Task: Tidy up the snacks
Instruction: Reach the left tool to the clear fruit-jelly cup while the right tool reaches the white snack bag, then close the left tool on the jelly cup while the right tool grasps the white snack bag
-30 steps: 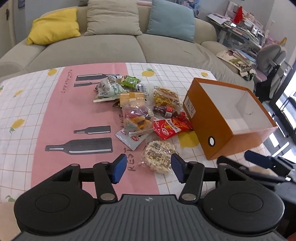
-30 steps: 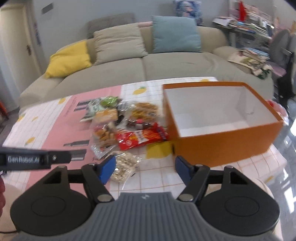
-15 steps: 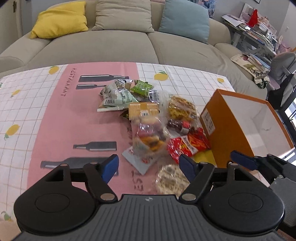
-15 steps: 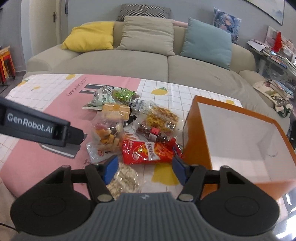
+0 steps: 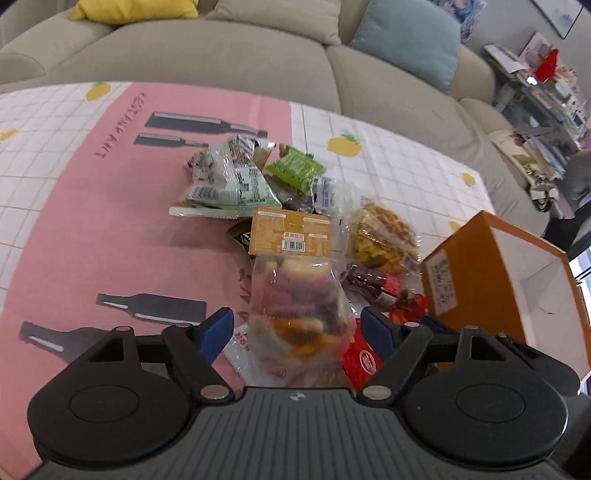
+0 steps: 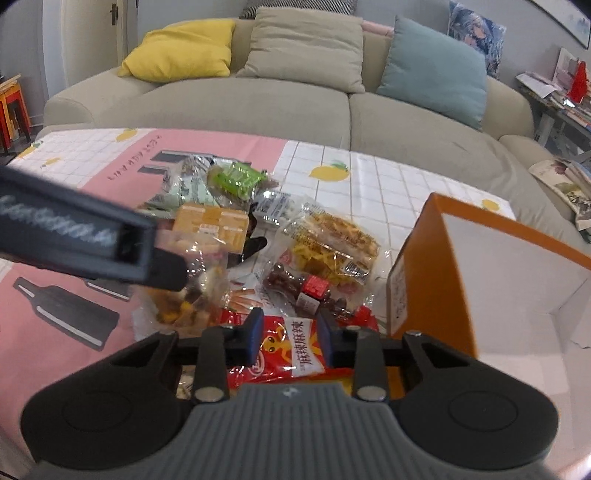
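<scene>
Both grippers have dropped onto the snack pile left of the orange box (image 6: 424, 280): the right gripper (image 6: 290, 338) fingers closing around the red packet (image 6: 295, 354), the left gripper (image 5: 295, 332) fingers opening wide astride the clear bag (image 5: 295, 306), neither yet boxed.

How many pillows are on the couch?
4 show in the right wrist view: a yellow pillow at the left, a beige pillow in the middle with a striped pillow peeking out behind it, and a teal pillow at the right. More could be out of frame.
</scene>
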